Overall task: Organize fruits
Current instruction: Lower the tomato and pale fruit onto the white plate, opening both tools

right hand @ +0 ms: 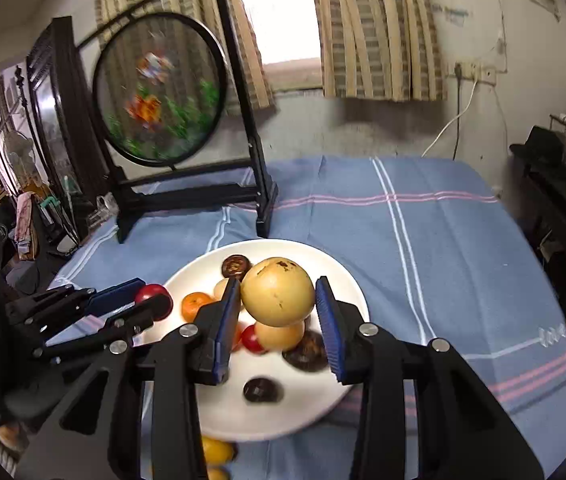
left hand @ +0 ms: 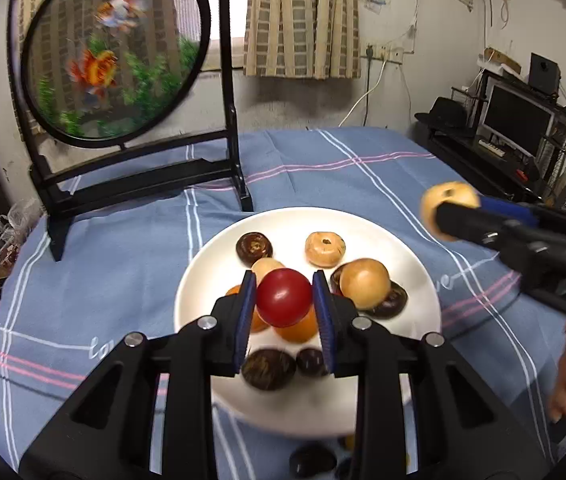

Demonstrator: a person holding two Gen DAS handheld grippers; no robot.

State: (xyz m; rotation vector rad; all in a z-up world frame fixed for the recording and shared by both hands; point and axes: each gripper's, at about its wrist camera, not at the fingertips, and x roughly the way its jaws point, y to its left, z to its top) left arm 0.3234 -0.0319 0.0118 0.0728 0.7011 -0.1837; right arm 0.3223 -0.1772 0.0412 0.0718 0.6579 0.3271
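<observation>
Left gripper (left hand: 285, 300): blue-padded jaws pinching a smooth, glossy, round red fruit (left hand: 284, 297) across its widest part, held in the air over the round white ceramic plate (left hand: 419, 280).

Right gripper (right hand: 279, 300): jaws closed on a round yellow-tan fruit with dark specks near its stem end (right hand: 277, 292), gripped at the equator, also above the plate. In the left wrist view this fruit sits at about 3 o'clock from the plate, off its rim.

Handling, judged:
- Red fruit looks light, firm-skinned and slippery. The equator grip is right; an off-centre pinch would likely squirt it out.
- Yellow-tan fruit is bigger and probably heavier, with a matte skin that should hold better. Too much squeeze may bruise it.
- Both are round and will roll once released, so set them down low.

Plate contents (left wrist view):
- dark brown ring-shaped piece (left hand: 254, 246) at 11 o'clock
- tan ring-shaped piece (left hand: 324, 249) at 1 o'clock
- tan round fruit (left hand: 364, 283) at 3 o'clock, resting on a dark brown piece (left hand: 391, 302)
- orange round fruits (left hand: 301, 327) near centre, partly hidden behind the jaws
- two dark brown rounds (left hand: 269, 369) at 6 o'clock

The right wrist view adds a small red fruit (right hand: 251, 339) near the plate's centre.

Plate rests on a blue plaid tablecloth (left hand: 123, 280). A black-framed round fish screen (left hand: 113, 52) stands at 10 o'clock beyond the plate.
</observation>
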